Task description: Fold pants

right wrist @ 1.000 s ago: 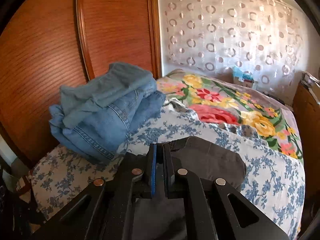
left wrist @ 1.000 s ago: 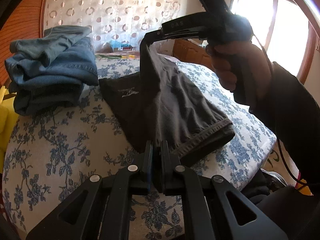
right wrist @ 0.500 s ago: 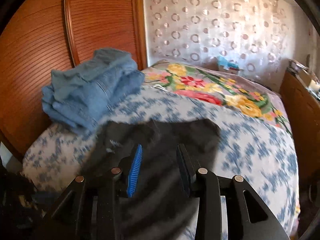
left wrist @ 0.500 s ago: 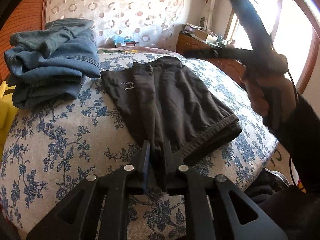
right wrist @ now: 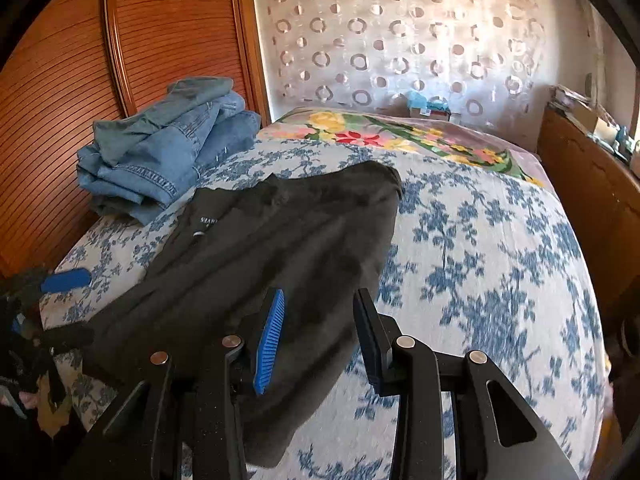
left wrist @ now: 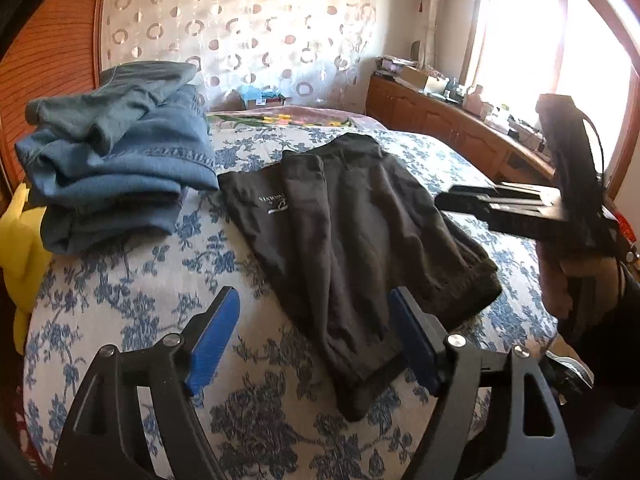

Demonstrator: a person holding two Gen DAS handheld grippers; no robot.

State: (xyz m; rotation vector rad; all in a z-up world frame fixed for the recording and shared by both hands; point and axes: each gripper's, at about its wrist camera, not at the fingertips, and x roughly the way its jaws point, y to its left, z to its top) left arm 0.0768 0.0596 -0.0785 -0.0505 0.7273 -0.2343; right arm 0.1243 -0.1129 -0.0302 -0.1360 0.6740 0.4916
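We see bare bedspread to the right of the dark pants, open for a pass. A stack of folded jeans blocks the far left, just beside the pants; a wooden cabinet hems the right edge.

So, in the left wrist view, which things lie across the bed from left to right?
yellow cloth → stack of folded jeans → black pants → right gripper, held in a hand
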